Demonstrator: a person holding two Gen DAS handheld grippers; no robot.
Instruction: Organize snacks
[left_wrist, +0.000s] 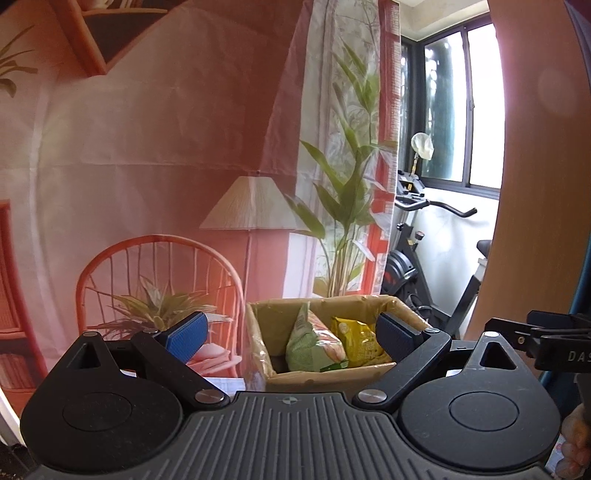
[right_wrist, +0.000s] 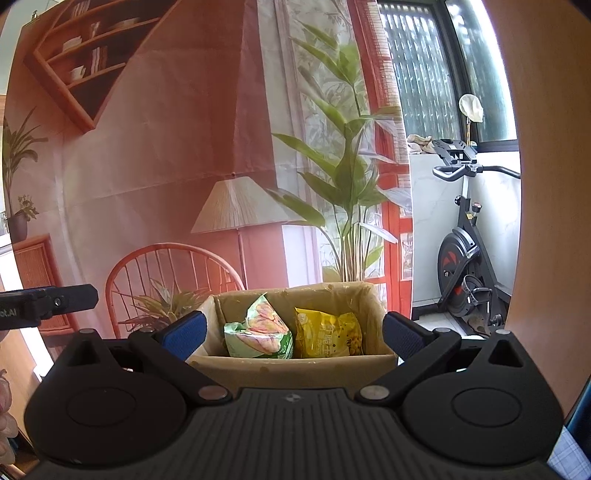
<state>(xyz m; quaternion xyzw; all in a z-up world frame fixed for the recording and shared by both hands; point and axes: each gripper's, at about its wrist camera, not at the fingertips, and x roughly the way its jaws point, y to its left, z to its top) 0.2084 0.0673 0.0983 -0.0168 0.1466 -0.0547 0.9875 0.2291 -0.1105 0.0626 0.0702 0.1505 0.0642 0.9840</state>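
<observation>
Snack bags are sitting upright inside the cardboard box (right_wrist: 295, 365): the green bag (right_wrist: 260, 330) toward its left wall, the yellow bag (right_wrist: 327, 334) just beside it on the right. Both grippers are hanging apart from the box, the left gripper (left_wrist: 291, 338) and the right gripper (right_wrist: 293, 334) each spreading its jaws wide with nothing gripped.

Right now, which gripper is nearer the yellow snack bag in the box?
Right, narrowly. The right gripper faces the yellow snack bag almost head-on; the left gripper sits to the left, seeing it obliquely.
</observation>
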